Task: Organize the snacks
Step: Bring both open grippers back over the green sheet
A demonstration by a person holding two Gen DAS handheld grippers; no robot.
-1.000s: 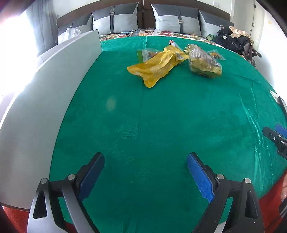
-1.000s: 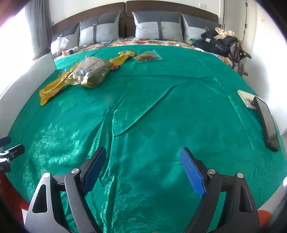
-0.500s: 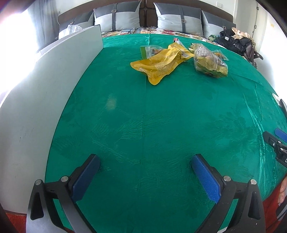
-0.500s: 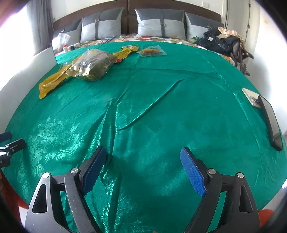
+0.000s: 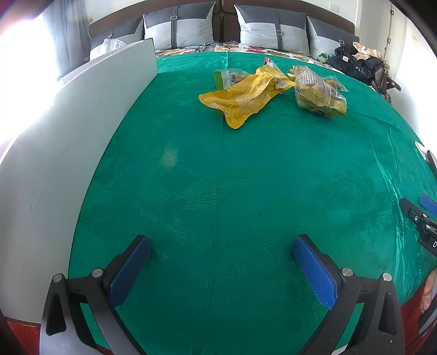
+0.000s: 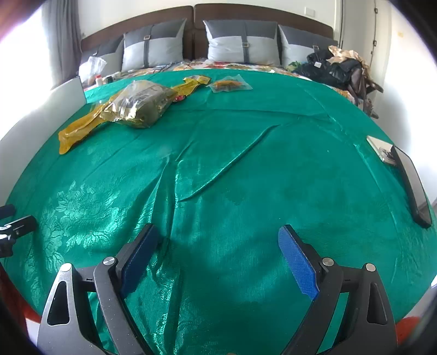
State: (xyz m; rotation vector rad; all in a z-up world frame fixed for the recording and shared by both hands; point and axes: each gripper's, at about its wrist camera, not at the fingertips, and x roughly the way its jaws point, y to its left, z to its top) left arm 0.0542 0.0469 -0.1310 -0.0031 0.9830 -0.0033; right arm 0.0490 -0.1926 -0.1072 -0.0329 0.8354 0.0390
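Home bedroom. We record a wide bed under a green patterned cover (image 6: 273, 163), a dark padded headboard (image 6: 245, 13), grey two-tone pillows (image 6: 243, 43) lined against it, a floral sheet (image 6: 232, 65) showing beneath, a curtain (image 6: 61, 35) by a bright window, and bags heaped (image 6: 338, 68) on the far corner (contents unclear).

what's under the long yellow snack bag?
The yellow snack bag lies on the green bedspread. A clear packet with a green strip pokes out from beneath its far edge. Whether anything else is covered cannot be seen.
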